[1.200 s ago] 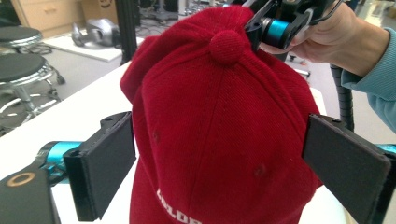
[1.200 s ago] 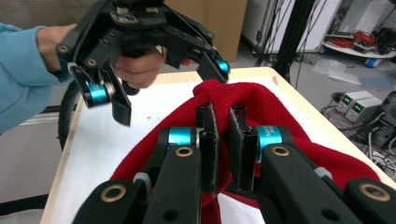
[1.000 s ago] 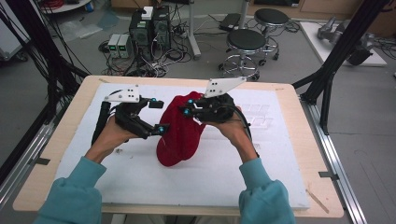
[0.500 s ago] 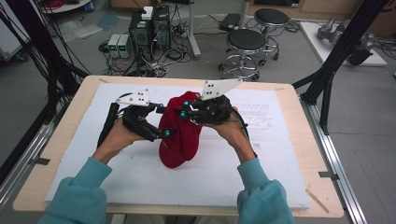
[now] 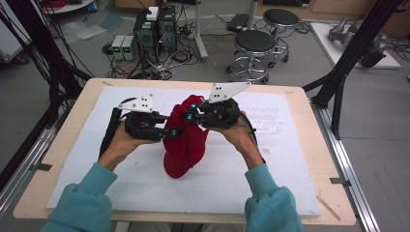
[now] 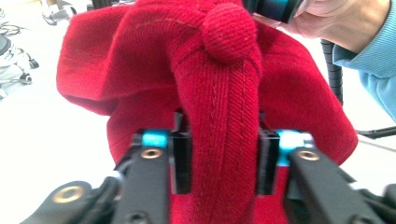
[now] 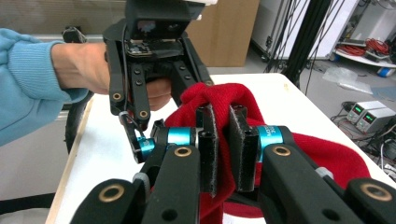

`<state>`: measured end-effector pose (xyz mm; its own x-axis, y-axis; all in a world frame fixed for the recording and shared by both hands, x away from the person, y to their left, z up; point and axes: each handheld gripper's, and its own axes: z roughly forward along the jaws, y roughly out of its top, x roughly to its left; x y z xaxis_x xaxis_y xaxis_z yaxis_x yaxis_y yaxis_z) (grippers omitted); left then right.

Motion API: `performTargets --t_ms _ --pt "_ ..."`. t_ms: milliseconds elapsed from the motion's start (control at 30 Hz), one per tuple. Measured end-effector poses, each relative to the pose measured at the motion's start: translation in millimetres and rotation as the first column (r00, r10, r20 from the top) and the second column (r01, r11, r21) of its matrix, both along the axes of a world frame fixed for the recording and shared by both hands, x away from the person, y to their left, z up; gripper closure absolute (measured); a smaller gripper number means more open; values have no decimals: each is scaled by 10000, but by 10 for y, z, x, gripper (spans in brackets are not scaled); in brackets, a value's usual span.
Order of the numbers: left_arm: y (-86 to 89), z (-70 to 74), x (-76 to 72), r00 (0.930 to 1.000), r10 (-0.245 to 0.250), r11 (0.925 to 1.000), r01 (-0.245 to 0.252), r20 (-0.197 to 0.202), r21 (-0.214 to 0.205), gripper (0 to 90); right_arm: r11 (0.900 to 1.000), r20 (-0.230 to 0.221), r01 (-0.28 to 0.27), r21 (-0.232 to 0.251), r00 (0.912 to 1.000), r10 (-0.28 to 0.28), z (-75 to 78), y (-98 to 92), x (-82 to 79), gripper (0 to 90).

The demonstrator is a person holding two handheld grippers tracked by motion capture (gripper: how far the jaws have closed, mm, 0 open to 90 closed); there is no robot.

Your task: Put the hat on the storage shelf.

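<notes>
A red cap (image 5: 186,145) hangs between both grippers above the white mat (image 5: 270,164), its lower end resting on the mat. My left gripper (image 5: 175,130) comes in from the left. Its jaws have just been closing, and in the left gripper view (image 6: 219,161) the pads press a ridge of the cap's crown (image 6: 215,93) below the top button (image 6: 229,31). From the right, my right gripper (image 5: 189,115) is shut on a thin fold of the cap (image 7: 327,154) near its top, with the pads (image 7: 223,140) squeezing the cloth. The two grippers face each other closely.
The mat lies on a wooden table (image 5: 316,145). A clear plastic piece (image 5: 263,118) lies on the mat right of the grippers. Behind the table stand stools (image 5: 255,41) and electronics boxes (image 5: 154,29). Black frame posts (image 5: 338,77) rise at both sides.
The left gripper's jaws, wide apart beside the cap a second ago, have closed onto the cap's crown. Both hands have stayed put, and the right gripper's hold is unchanged.
</notes>
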<state>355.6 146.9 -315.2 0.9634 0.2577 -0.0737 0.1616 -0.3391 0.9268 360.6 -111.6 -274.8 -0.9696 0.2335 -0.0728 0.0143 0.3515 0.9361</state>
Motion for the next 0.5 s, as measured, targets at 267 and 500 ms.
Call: performTargets --t_ms 267,500 --pt "-2 14 -21 10000 79 10000 -79 -54 41 826 9997 135 212 80 9997 -213 -11 -1 -1 759" --pt "1 16 -18 9995 329 9994 -328 -17 146 829 9961 -19 868 126 9962 -868 -27 -12 -13 317"
